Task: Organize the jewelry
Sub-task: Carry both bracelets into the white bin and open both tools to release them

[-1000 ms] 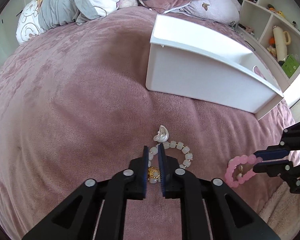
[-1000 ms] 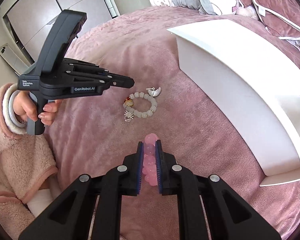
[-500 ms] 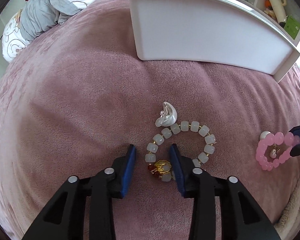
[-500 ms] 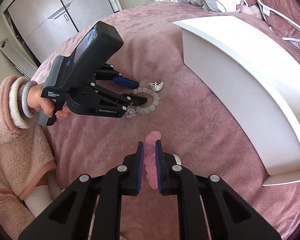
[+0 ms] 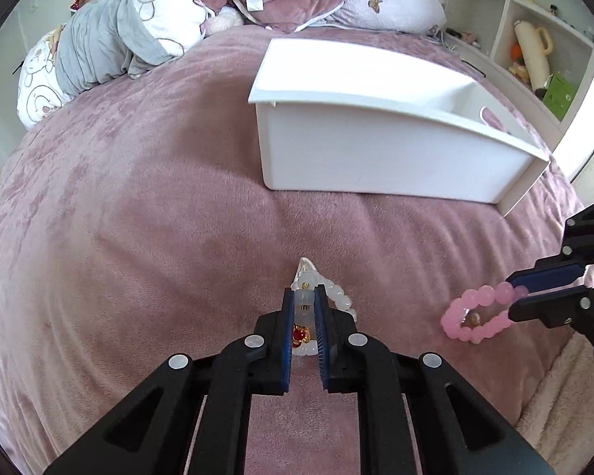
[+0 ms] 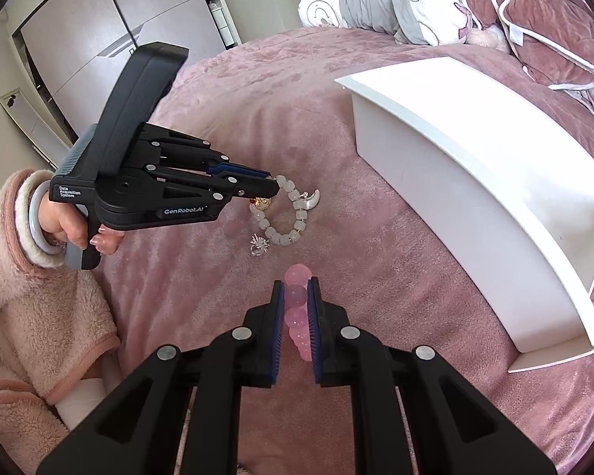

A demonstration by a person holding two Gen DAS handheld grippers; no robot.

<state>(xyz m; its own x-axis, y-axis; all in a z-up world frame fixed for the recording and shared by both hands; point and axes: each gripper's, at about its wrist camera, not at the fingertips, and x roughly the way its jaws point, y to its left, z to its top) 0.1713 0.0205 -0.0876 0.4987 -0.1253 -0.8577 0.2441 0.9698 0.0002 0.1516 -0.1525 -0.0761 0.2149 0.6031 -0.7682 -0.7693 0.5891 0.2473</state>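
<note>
Now my left gripper [image 5: 304, 304] is pinched down tight on the white bead bracelet [image 6: 288, 213], lifting one side while the rest trails on the pink blanket [image 5: 138, 237]. My right gripper [image 6: 296, 308] has its pads clamped on the pink bead bracelet [image 5: 477, 312], held clear of the bed. So both pickups look done; carrying comes next. I'd swing each over the rim of the white bin [image 5: 376, 150] and let go inside. Whether the small silver charm [image 6: 258, 246] is attached, I can't tell.

A pink plush bed [image 5: 138, 237] fills the frame; a white bin [image 5: 376, 158] rests upper right; pillows [image 5: 111, 39] crowd the top edge; a silver charm [image 6: 259, 244] lies centre.
</note>
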